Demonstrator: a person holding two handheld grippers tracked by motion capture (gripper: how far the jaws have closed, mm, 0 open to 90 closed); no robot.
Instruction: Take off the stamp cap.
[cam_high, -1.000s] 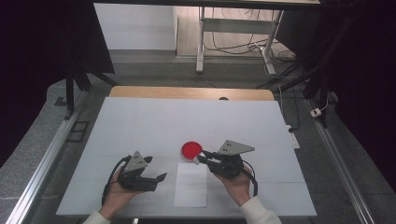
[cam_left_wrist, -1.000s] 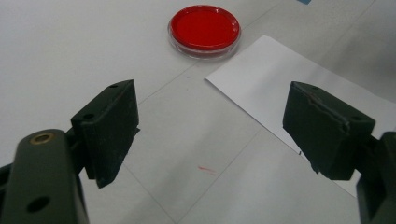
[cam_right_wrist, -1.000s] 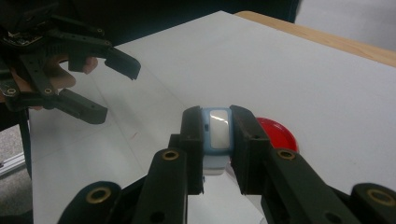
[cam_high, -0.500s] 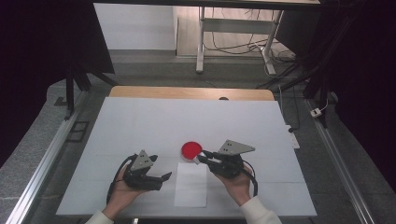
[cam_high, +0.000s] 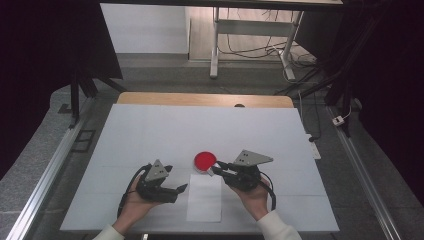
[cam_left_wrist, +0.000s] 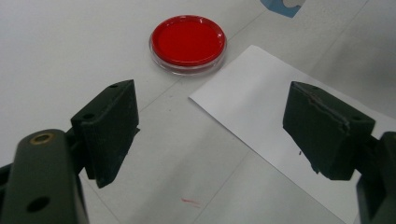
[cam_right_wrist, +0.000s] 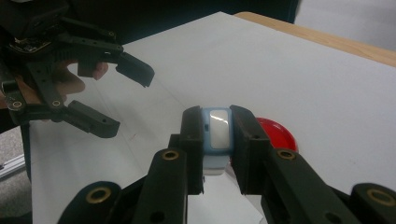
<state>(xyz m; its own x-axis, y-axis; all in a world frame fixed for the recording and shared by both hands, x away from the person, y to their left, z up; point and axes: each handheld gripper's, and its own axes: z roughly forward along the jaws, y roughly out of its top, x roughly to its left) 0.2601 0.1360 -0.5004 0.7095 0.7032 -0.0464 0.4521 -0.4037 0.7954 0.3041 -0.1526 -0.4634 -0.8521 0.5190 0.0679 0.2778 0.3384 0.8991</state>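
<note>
White surface (cam_high: 150, 130) carries a red ink pad (cam_high: 205, 160) above a paper sheet (cam_high: 204, 197). Right hand-held gripper (cam_right_wrist: 217, 123) is clamped on a blue stamp (cam_right_wrist: 218, 135) beside the pad; left hand-held gripper (cam_left_wrist: 210, 126) gapes empty. Inking looks due next, needing a lowering onto the pad.

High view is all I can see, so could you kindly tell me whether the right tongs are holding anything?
Observer: Yes, the right tongs are shut on a small light-blue block with a pale window on its face.
Operator: Thank you. Is the red disc flat, or is it a dish?
Observer: It is a round clear dish filled with red. It stands just off the white paper and does not touch it.
</note>
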